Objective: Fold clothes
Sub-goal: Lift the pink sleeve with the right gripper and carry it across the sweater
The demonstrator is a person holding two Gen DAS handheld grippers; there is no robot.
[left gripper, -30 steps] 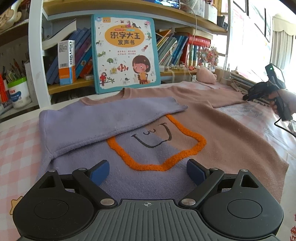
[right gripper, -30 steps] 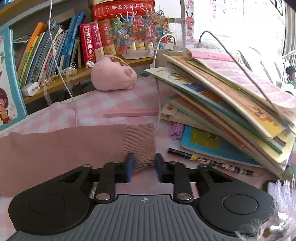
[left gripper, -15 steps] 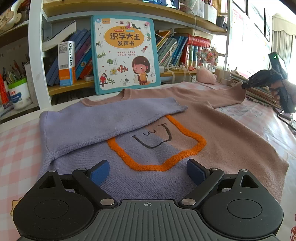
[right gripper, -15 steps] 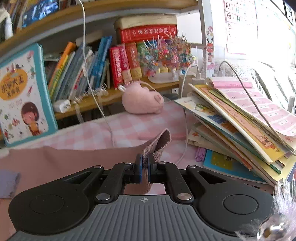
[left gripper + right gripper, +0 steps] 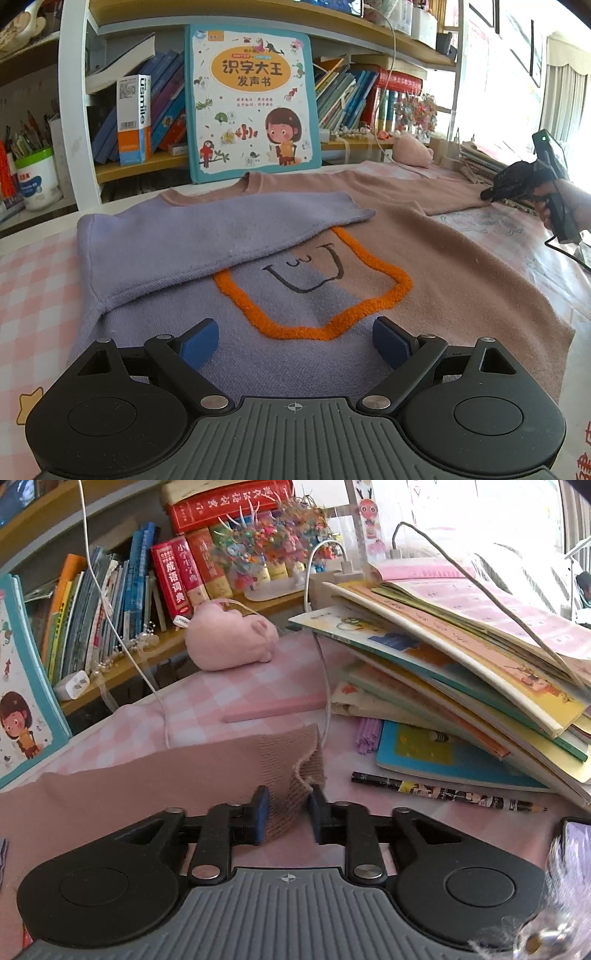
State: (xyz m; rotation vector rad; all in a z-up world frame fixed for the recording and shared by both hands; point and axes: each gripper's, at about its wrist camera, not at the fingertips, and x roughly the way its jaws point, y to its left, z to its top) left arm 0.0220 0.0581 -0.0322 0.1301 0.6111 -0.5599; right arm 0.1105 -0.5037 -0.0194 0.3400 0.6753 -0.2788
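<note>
Well, my left gripper (image 5: 293, 341) hovers with jaws spread, the sweater (image 5: 424, 258) on the counter (image 5: 33, 280) ahead. My right gripper (image 5: 286, 808) pinches the sleeve cuff (image 5: 291, 749) loosely; it may slip out mid-fold, or snag the pencil (image 5: 447, 794) just right.

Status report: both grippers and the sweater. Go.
Left gripper open over purple-and-pink knit sweater. Right gripper shut on its pink ribbed sleeve cuff. Stack of books and black pencil close beside cuff.
</note>
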